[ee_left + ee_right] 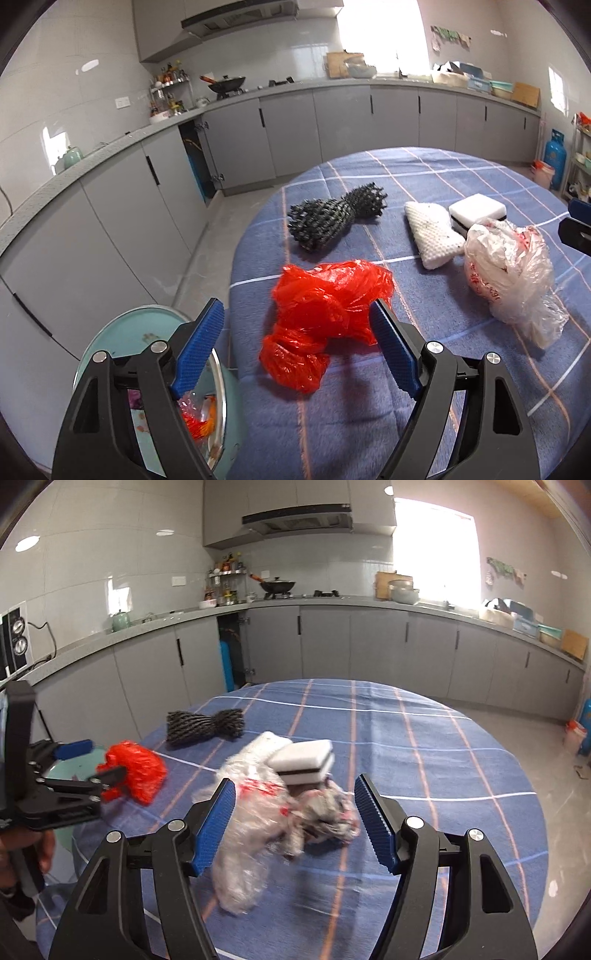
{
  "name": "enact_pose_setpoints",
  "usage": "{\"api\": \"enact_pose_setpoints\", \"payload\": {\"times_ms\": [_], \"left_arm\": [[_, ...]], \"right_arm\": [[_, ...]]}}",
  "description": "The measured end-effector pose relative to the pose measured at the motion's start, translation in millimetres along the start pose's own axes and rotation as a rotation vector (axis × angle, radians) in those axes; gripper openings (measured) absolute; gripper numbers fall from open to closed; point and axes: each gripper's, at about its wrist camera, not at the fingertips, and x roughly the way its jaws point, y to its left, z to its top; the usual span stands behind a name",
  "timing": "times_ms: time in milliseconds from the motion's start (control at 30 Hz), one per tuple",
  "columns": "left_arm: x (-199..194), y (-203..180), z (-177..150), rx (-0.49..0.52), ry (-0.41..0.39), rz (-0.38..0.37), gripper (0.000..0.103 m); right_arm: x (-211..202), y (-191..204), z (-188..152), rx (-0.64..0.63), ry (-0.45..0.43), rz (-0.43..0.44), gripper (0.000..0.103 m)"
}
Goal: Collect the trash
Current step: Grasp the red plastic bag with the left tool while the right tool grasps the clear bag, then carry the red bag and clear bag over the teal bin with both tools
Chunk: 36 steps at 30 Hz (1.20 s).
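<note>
Now both sets of fingers are wide apart, holding nothing, and the red bag [325, 317] at 12 o'clock looks light, soft and crinkly, so pinch its bunched middle.

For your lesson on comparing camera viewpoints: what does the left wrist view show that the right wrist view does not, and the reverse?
Only the left wrist view shows inside the teal bin beside the table, with red and clear scraps in it.

Only the right wrist view shows the whole left gripper side-on and the hand holding it.

Both show the red plastic bag, clear plastic bag, black mesh bundle, white sponge and blue checked tablecloth.
</note>
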Motion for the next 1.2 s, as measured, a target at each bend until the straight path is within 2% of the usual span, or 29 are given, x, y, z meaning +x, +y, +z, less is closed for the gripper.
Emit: {"api": "enact_pose_setpoints", "payload": {"times_ms": [67,133,200,233,333,400,500,600,1200], "left_arm": [[5,-2,0,0.010,0.013,-0.016,0.072],[11,-5,-1,0.016,0.039,-0.044,0.054],[15,-8,-5,0.019,0.057,-0.066,0.047],[16,-9,-6,0.022,0.062,-0.077,0.035],[17,-12,-9,0.029,0.066,-0.091,0.025],[14,-11,-9,0.025,0.062,-0.100,0.022],[5,-8,-10,0.012,0.038,-0.101,0.020],[-6,-3,-12,-0.029,0.015,-0.100,0.020],[-77,36,-22,-0.103,-0.108,-0.040,0.020]], "right_arm": [[7,6,1,-0.016,0.027,0.011,0.067],[14,11,0,-0.027,0.059,0.015,0.067],[20,16,-2,-0.035,0.088,0.031,0.067],[26,21,-4,-0.055,0.121,0.036,0.067],[32,29,-7,-0.083,0.172,0.057,0.061],[37,31,-10,-0.093,0.204,0.070,0.044],[40,29,-13,-0.077,0.230,0.095,0.029],[36,30,-13,-0.076,0.214,0.108,0.020],[-11,48,0,-0.058,0.034,0.121,0.017]]}}
